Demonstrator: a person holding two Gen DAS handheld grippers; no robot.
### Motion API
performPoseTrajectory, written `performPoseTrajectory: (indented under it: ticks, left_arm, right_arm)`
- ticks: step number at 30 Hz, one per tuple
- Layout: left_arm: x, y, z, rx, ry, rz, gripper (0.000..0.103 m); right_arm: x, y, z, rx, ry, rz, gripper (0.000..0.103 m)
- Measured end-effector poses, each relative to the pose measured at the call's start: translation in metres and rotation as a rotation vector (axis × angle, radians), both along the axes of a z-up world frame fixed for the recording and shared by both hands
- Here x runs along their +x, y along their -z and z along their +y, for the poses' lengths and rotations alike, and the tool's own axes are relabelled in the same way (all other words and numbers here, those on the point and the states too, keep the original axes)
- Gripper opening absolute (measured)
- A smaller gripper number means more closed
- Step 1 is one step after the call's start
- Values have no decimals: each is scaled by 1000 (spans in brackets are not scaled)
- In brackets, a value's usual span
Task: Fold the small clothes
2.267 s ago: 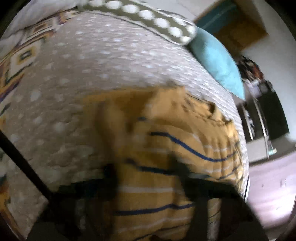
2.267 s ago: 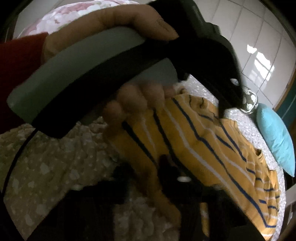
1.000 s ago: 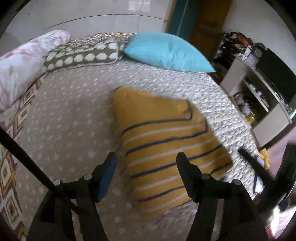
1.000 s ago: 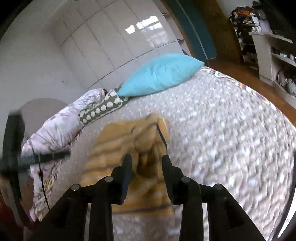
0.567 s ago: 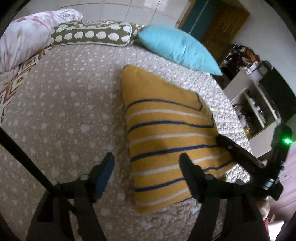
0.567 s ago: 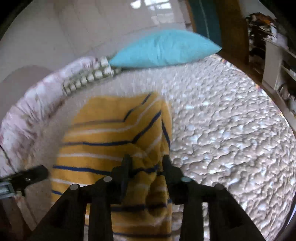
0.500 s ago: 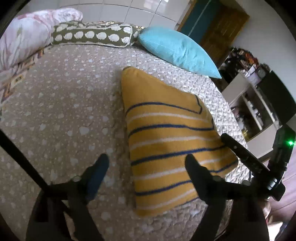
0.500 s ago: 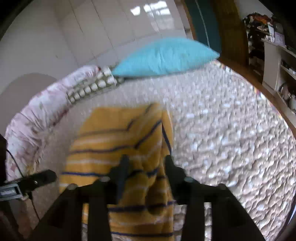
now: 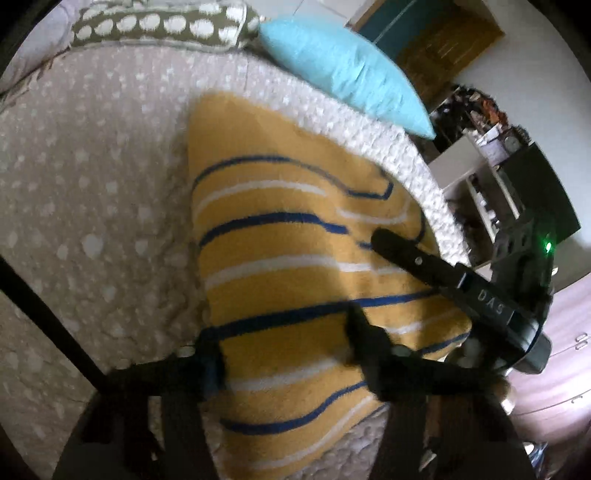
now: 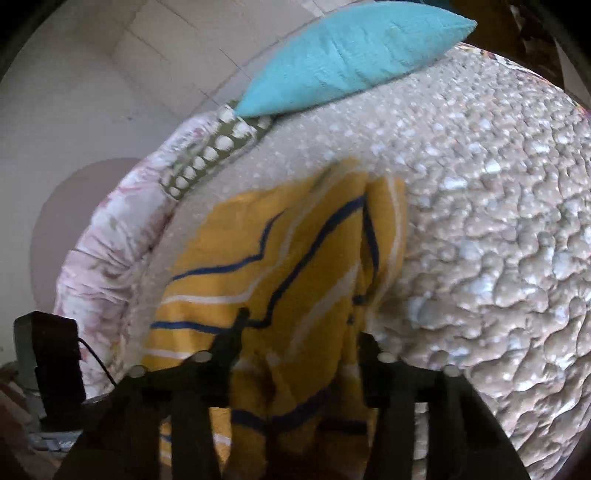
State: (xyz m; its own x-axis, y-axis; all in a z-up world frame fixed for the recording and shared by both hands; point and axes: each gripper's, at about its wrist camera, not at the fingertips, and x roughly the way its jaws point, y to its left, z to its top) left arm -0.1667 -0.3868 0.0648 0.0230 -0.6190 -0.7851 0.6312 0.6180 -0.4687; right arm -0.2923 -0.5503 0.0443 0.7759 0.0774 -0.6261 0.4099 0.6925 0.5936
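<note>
A yellow top with blue and white stripes (image 9: 295, 221) lies folded on the dotted quilt (image 9: 92, 184). My left gripper (image 9: 286, 343) hangs low over its near end. Its jaws are closing, the striped cloth lies between the two fingers, and the pads stand apart from it. In the left wrist view one right finger (image 9: 406, 254) reaches over the top's right side. In the right wrist view my right gripper (image 10: 303, 343) straddles a raised fold of the top (image 10: 277, 258). Its jaws are closing too, with no pad pressing on the cloth.
A turquoise pillow (image 9: 343, 66) and an olive dotted cushion (image 9: 155, 22) lie at the head of the bed, with a floral bolster (image 10: 110, 229) beside them. The bed's edge curves past the top on the right, with cluttered shelves (image 9: 480, 184) beyond. A black cable (image 9: 48, 317) crosses at lower left.
Both grippers have sunk closer to the folded top. The right gripper has slid across over its right side. Both pairs of jaws spread wider, then narrowed again.
</note>
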Motion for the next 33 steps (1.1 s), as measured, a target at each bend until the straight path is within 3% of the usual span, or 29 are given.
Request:
performPoseTrajectory:
  ticks: [4,7,10,13,16,22,24,27,31,32,33]
  left_arm:
    - [6,-34,0,-47,7,-54,47]
    - [7,-48,-4,-25,17,-122,47]
    - [5,-31,-12,61,25,-148,52]
    - [-7,3,-12,165,25,-154,66]
    - [-21,12,-2,156,15,-208,72]
    - [-48,-23,27,145,-1,-339,72]
    - [-62,-39,44,128,-24,-405,72]
    - [-83,-58,62,123,-72,-512,75]
    - [-108,-81,90,113,-169,-685,90]
    - [-117,-89,101,98,-208,-747,101]
    - [-122,-94,110,81,-230,-777,103]
  right_arm:
    - [2,-28,7,-3,-13,-112,42]
    - [2,-45,14,-57,-7,-163,42]
    - [-2,-30,8,-37,9,-141,43]
    - [-14,7,-2,-4,57,-42,49]
    - [-38,17,-6,32,77,-61,55]
    - [-66,-39,10,-188,178,-51,55]
    - [-67,-60,19,-228,178,-85,49]
    - [-52,-70,34,-231,82,-108,37]
    - [-23,-37,37,-144,12,-23,31]
    - [-22,-26,35,-143,24,15,26]
    - [-24,-16,34,-155,32,48,11]
